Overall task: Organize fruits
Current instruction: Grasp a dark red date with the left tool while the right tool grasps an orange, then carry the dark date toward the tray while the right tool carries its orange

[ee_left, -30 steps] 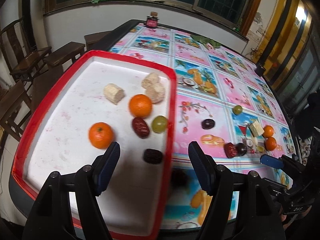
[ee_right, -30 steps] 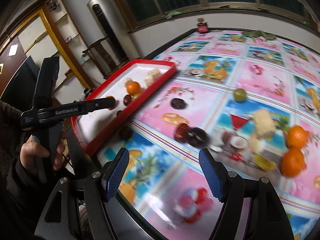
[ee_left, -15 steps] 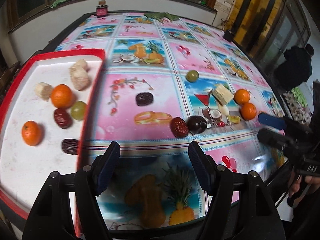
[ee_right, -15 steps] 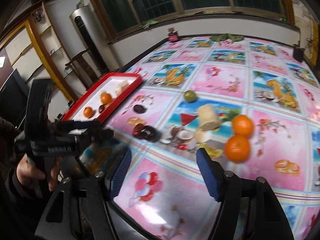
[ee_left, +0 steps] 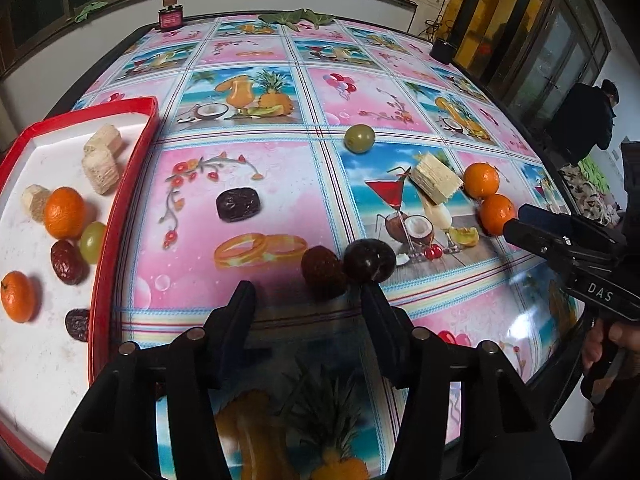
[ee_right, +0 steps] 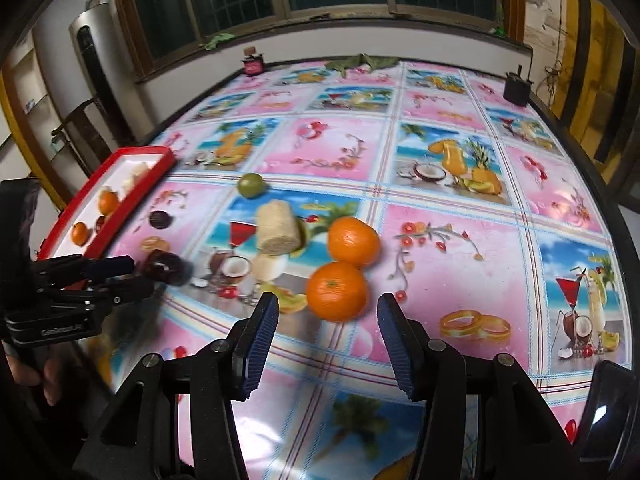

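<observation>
A red tray (ee_left: 124, 184) at the left holds oranges, dates, a green grape and cane pieces. On the tablecloth lie a red date (ee_left: 322, 266), a dark plum (ee_left: 369, 260), a dark date (ee_left: 238, 204), a green fruit (ee_left: 359, 138), a cane piece (ee_left: 434, 178) and two oranges (ee_left: 481, 180) (ee_left: 496, 213). My left gripper (ee_left: 308, 304) is open, just short of the red date and plum. My right gripper (ee_right: 326, 320) is open, the near orange (ee_right: 337, 291) just ahead between its fingers. The far orange (ee_right: 353, 241) sits behind it.
A small red jar (ee_left: 171, 18) and green leaves (ee_left: 298, 16) sit at the table's far edge. A dark cup (ee_right: 516, 88) stands at the far right corner. A person (ee_left: 586, 120) stands beyond the table's right side. Chairs stand at the left.
My left gripper has swung right from the tray toward the red date and plum. My right gripper has moved right and closer to the two oranges.
</observation>
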Action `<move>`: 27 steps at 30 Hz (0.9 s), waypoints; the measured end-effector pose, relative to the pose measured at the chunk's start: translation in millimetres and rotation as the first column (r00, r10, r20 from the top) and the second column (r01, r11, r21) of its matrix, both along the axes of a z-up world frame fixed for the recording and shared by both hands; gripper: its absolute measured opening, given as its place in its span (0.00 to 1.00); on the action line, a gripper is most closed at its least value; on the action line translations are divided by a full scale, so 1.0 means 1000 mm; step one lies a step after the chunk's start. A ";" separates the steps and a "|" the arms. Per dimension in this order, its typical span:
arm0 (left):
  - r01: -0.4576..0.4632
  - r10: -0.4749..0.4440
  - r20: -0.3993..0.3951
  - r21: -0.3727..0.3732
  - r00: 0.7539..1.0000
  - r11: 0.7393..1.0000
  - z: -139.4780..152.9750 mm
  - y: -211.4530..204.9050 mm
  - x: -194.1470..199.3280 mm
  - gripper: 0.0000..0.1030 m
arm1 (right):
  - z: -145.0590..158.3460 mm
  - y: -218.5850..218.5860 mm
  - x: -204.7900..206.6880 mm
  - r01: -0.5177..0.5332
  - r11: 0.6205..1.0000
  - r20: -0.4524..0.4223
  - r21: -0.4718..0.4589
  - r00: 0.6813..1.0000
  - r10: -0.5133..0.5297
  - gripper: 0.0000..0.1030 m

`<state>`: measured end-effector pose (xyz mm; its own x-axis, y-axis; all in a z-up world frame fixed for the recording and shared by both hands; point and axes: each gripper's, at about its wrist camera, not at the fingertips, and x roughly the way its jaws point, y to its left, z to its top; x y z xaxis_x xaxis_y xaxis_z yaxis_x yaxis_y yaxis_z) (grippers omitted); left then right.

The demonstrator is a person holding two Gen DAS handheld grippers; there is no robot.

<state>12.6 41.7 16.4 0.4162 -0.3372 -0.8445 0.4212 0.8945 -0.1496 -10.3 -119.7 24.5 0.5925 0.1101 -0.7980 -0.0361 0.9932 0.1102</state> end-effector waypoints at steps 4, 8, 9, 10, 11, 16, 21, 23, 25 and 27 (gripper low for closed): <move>0.001 -0.001 0.010 -0.022 1.000 1.000 0.005 -0.002 0.006 0.41 | -0.009 -0.001 0.009 -0.001 1.000 -0.010 -0.005 1.000 0.001 0.48; 0.008 -0.008 0.012 -0.028 1.000 1.000 0.007 -0.003 0.005 0.27 | -0.018 0.001 0.017 -0.004 1.000 -0.023 -0.001 1.000 0.004 0.42; 0.010 -0.010 0.013 -0.025 1.000 1.000 0.007 -0.004 0.004 0.27 | -0.019 0.002 0.018 -0.004 1.000 -0.026 -0.005 1.000 0.004 0.41; 0.009 -0.009 0.011 -0.026 1.000 1.000 0.006 -0.003 0.003 0.27 | -0.021 0.003 0.019 -0.004 1.000 -0.030 -0.009 1.000 0.003 0.41; 0.006 -0.005 0.008 -0.028 1.000 1.000 0.005 -0.002 0.003 0.27 | -0.022 0.004 0.019 -0.005 1.000 -0.022 -0.019 1.000 0.005 0.39; -0.019 0.019 -0.011 -0.035 1.000 0.999 0.001 0.006 0.003 0.27 | -0.020 0.008 0.020 -0.013 1.000 -0.016 -0.020 1.000 0.013 0.37; -0.023 0.023 -0.002 -0.028 1.000 0.999 0.000 0.005 0.004 0.27 | -0.013 0.015 0.017 -0.040 0.999 0.001 0.010 0.999 0.040 0.37; -0.025 0.025 0.003 -0.025 1.000 0.999 0.001 0.005 0.007 0.27 | -0.012 0.018 0.016 -0.046 0.999 0.003 0.012 0.999 0.046 0.37; -0.027 0.027 0.011 -0.016 1.000 1.000 0.002 0.003 0.011 0.27 | -0.011 0.021 0.015 -0.052 0.999 0.005 0.015 0.999 0.052 0.37; -0.037 0.037 0.009 -0.008 0.999 0.999 0.002 0.005 0.014 0.26 | -0.010 0.024 0.016 -0.058 0.998 0.006 0.018 0.998 0.058 0.37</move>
<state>26.7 46.4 17.9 0.4365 -0.3282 -0.8377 0.3891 0.9084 -0.1532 5.8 -95.5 14.6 0.5887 0.1587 -0.7926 -0.0942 0.9873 0.1277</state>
